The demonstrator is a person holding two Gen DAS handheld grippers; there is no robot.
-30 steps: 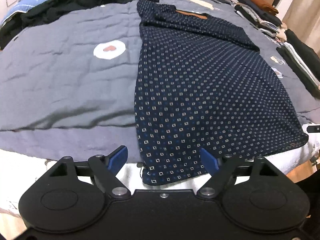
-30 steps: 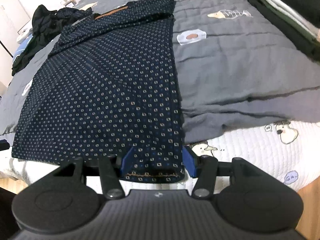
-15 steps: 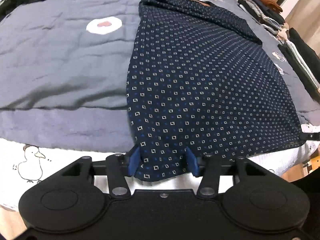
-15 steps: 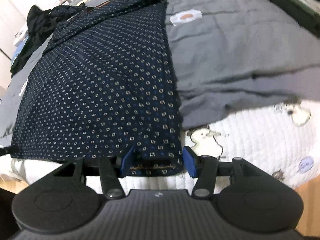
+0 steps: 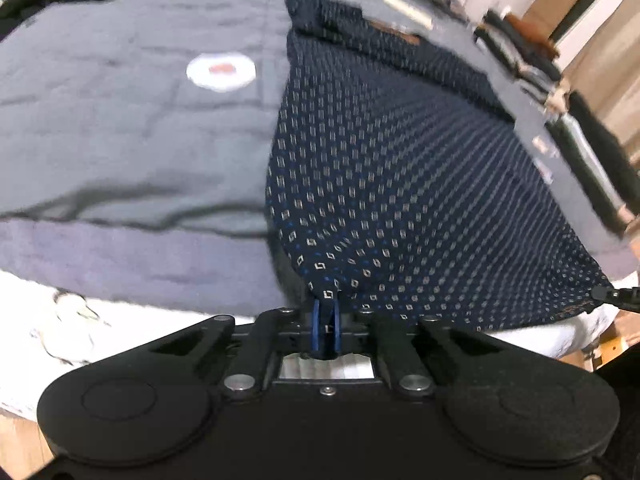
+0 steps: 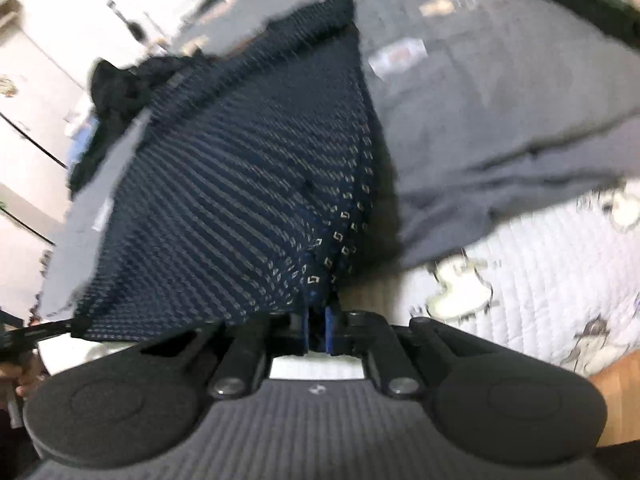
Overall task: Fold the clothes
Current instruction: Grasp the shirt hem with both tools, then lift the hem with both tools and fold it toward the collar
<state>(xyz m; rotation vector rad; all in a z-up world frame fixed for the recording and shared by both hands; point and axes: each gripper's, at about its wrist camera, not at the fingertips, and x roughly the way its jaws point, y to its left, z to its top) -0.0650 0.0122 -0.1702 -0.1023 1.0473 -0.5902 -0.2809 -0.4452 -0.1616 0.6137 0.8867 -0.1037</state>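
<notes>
Your grey quilt (image 5: pixel 120 128) fills most of both views, spreading from the upper left of the left wrist frame and across the upper right of the right wrist frame (image 6: pixel 520 100), with a white sheet printed with small cartoon animals (image 6: pixel 540 280) showing along its near edge. On the quilt lies the navy shirt with the small square print (image 5: pixel 400 168), spread out flat, running from the centre bottom of the left wrist frame up toward the top centre, where its collar end is bunched; in the right wrist frame it (image 6: pixel 248 184) takes the middle and left. A heap of dark clothes (image 6: pixel 116 92) sits beyond it at the upper left of the right wrist frame, and a row of folded garments (image 5: pixel 580 148) lines the right edge of the left wrist frame. A round white patch with a reddish centre (image 5: pixel 220 69) marks the quilt just left of the shirt. Your left gripper (image 5: pixel 326 326) is clenched on the shirt's near hem corner at the bottom centre, the cloth pinched into a peak between the blue pads. Your right gripper (image 6: pixel 319 330) is likewise clamped on the other hem corner, cloth rising from it. Both views are blurred
</notes>
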